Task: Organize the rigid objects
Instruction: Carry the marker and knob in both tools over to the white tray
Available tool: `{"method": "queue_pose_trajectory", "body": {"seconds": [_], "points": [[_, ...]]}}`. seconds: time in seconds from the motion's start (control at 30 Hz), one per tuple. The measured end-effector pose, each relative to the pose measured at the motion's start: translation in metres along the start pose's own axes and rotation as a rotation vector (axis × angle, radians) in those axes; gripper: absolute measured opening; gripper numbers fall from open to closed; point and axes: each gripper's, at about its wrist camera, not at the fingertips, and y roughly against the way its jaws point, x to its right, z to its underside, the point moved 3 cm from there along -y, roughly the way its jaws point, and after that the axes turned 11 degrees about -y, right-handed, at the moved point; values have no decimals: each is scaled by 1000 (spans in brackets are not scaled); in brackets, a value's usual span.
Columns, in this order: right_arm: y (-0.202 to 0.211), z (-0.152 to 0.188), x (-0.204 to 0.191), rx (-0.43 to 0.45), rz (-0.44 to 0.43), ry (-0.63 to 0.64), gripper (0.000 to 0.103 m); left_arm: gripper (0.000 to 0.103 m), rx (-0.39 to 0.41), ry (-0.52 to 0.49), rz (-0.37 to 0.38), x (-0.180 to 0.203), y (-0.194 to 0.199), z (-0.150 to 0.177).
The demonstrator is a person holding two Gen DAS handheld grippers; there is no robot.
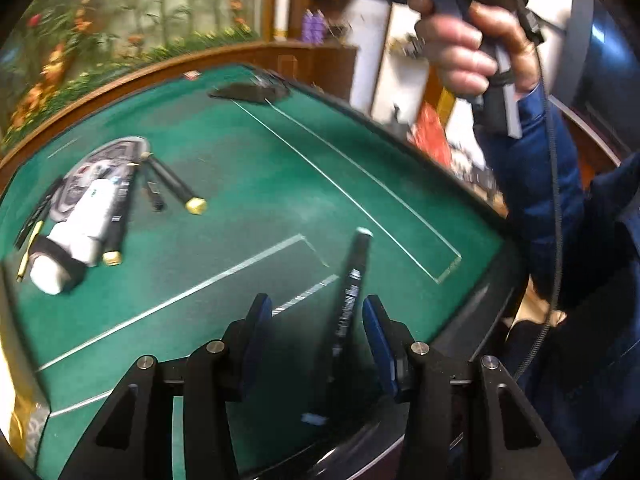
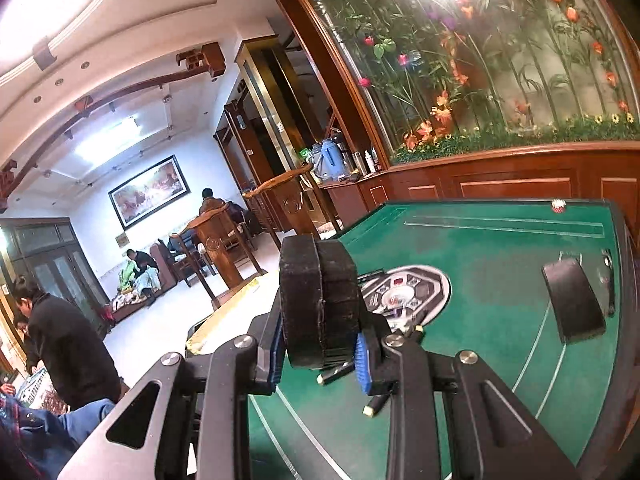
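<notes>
On the green felt table (image 1: 248, 184), a black marker (image 1: 352, 280) with a white tip lies between the fingers of my left gripper (image 1: 316, 308). The marker is close to the right blue pad (image 1: 378, 332) and well apart from the left one, so the jaws stand open. My right gripper (image 2: 320, 344) is lifted above the table's near edge and shut on a thick black round block (image 2: 320, 300). In the left wrist view a hand (image 1: 472, 52) in a blue sleeve holds that gripper's handle at the upper right; its fingers are out of that frame.
At the left lie a white roll with a black band (image 1: 52, 268), a white bottle (image 1: 98, 208) and black tubes with gold caps (image 1: 176, 188), over the table's centre console (image 2: 408, 292). A flat black case (image 2: 574, 304) lies far right. Wooden chairs and people are beyond the table.
</notes>
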Motion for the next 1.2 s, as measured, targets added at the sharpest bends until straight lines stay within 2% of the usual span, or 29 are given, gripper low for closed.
{"method": "queue_pose_trajectory", "body": {"seconds": [0.07, 0.2, 0.23, 0.27, 0.3, 0.33, 0.47, 0.57, 0.67, 0.73, 0.87, 1.03, 1.2], "points": [[-5, 10, 1, -22, 2, -3, 27, 50, -45, -36, -21, 5, -11, -5], [-21, 18, 4, -89, -25, -33, 27, 50, -146, -39, -71, 9, -37, -1], [-27, 21, 4, -109, -32, -42, 27, 47, -125, -15, -68, 7, -38, -2], [-25, 25, 6, -118, -36, -46, 27, 38, -124, 2, -67, 7, -38, -6], [-28, 27, 8, -129, -41, -58, 27, 19, -122, 18, -81, 6, -38, -7], [-31, 27, 11, -136, -47, -76, 27, 15, -125, 29, -102, 4, -39, -9], [-34, 28, 19, -136, -57, -133, 27, 14, -138, 91, -173, 4, -37, -9], [-33, 26, 23, -134, -59, -163, 27, 14, -84, 149, -194, 5, -31, -6], [-33, 25, 21, -119, -43, -163, 27, 14, -24, 242, -233, -13, -20, -3], [-33, 24, 20, -109, -39, -166, 27, 14, 37, 298, -286, -25, -1, -1], [-41, 31, 20, -104, 23, -146, 27, 14, 163, 382, -388, -46, 34, 2], [-52, 41, 9, -124, 57, -110, 27, 14, 236, 452, -473, -70, 76, 20], [-73, 53, -17, -192, 19, -113, 27, 14, 277, 539, -534, -104, 126, 58]]}}
